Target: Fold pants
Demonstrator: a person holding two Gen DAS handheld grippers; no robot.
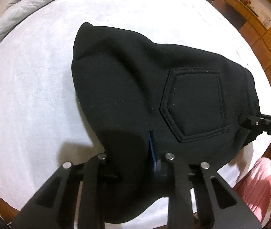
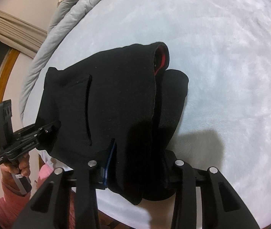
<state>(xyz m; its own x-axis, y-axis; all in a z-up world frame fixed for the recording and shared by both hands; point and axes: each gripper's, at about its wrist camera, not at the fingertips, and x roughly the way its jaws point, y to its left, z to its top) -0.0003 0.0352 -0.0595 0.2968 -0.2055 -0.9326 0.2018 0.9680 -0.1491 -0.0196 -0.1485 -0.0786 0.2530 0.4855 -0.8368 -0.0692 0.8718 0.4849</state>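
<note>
The black pants (image 1: pixel 135 87) lie bunched on the bed (image 1: pixel 30 95), near its front edge, with one end lifted off the white cover. The left gripper (image 1: pixel 135 160) has its fingers clenched on the fabric at one end of the lifted edge; the right gripper (image 2: pixel 135 164) grasps a thick fold at the other end. A grey duvet (image 2: pixel 72 19) lies along the bed's far edge.

Each camera sat on its own gripper, looking steeply down along its jaws from close above the bed (image 1: pixel 30 76). Both views shared the black pants (image 1: pixel 135 80) and the white bedsheet. Each view also caught the other gripper at its edge.
</note>
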